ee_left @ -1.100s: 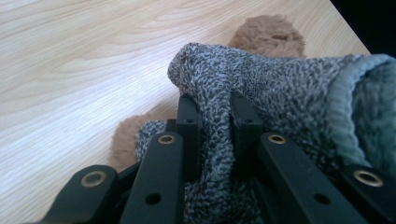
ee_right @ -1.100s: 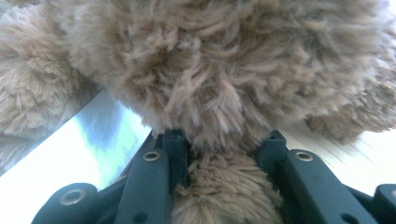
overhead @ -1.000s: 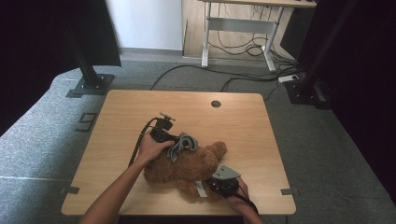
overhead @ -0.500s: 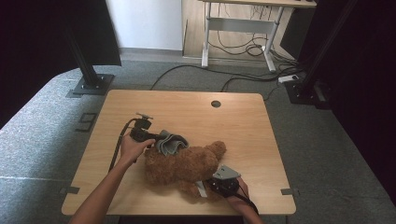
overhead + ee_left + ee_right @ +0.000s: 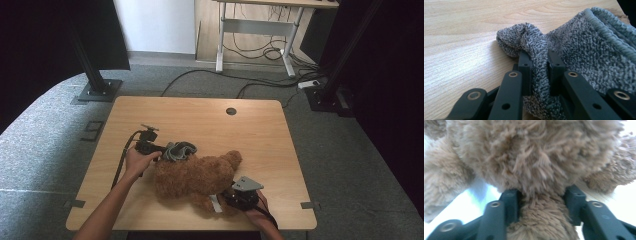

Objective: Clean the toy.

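A brown teddy bear [image 5: 197, 175] lies on the wooden table [image 5: 200, 120], toward its near edge. A grey knitted garment [image 5: 179, 151] lies at the bear's left end, bunched against it. My left gripper [image 5: 162, 151] is shut on a rolled fold of this garment [image 5: 584, 50], both pads [image 5: 525, 67] squeezing the knit just above the tabletop. My right gripper [image 5: 225, 201] is at the bear's near right side. Its jaws have just been opening and stand loosely on either side of a furry limb [image 5: 541, 220] of the bear [image 5: 536, 152].
A round cable hole [image 5: 230, 111] sits near the table's far edge. Bare wood [image 5: 461, 37] stretches to the left of the garment. On the floor beyond stand black stands [image 5: 97, 85], trailing cables [image 5: 260, 82] and a white desk frame [image 5: 220, 45].
My left hand has moved left and slightly down, dragging the grey garment toward the bear's left end. The right hand has stayed where it was.
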`<state>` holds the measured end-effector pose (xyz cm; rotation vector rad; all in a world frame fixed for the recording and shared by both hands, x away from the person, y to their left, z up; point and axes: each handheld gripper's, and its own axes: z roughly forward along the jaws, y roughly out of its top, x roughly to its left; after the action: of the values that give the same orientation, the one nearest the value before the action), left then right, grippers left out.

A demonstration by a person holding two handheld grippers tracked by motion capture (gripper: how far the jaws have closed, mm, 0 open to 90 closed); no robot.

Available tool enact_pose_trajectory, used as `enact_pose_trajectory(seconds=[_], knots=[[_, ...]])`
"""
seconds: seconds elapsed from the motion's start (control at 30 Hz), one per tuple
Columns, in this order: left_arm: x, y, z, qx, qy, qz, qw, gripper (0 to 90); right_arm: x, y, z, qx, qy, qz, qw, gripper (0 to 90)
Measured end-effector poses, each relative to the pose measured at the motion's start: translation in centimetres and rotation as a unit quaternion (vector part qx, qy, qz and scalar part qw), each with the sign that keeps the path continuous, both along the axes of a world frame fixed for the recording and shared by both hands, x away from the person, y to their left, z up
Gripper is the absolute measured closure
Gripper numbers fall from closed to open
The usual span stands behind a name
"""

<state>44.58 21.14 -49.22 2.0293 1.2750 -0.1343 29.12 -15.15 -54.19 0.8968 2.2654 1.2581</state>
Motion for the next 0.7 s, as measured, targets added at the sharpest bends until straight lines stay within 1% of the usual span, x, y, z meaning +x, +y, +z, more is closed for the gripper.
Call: enact_pose_trajectory(seconds=[0.1, 0.2, 0.3, 0.37, 0.47, 0.53, 0.6, 0.7], knots=[[0.0, 0.1, -0.1, -0.004, 0.001, 0.001, 1.0000, 76.4, -0.2, -0.7, 0.5, 0.013, 0.004, 0.000, 0.9999, 39.4], [0.1, 0.1, -0.2, -0.012, 0.003, 0.003, 0.9999, 76.2, -0.3, -1.7, 1.2, 0.033, 0.008, -0.009, 0.9994, 34.2], [0.1, 0.1, -0.2, -0.014, 0.004, 0.003, 0.9999, 76.2, -0.3, -3.0, 2.2, 0.070, 0.007, -0.022, 0.9973, 30.1], [0.1, 0.1, -0.2, -0.014, 0.003, 0.003, 0.9999, 76.2, -0.2, -3.6, 3.1, 0.084, -0.002, -0.030, 0.9960, 28.6], [0.0, 0.1, -0.1, -0.013, 0.003, 0.003, 0.9999, 76.2, 0.4, -4.2, 4.3, 0.095, -0.008, -0.035, 0.9949, 27.9], [0.0, 0.1, -0.1, -0.013, 0.002, 0.002, 0.9999, 76.2, 1.1, -4.1, 4.8, 0.095, -0.006, -0.036, 0.9948, 27.4], [0.0, 0.1, -0.1, -0.012, 0.002, 0.002, 0.9999, 76.2, 2.0, -4.1, 5.2, 0.097, -0.004, -0.040, 0.9945, 27.5], [0.1, 0.0, -0.1, -0.012, 0.001, 0.002, 0.9999, 76.1, 3.7, -4.0, 5.4, 0.092, -0.002, -0.050, 0.9945, 28.3]])
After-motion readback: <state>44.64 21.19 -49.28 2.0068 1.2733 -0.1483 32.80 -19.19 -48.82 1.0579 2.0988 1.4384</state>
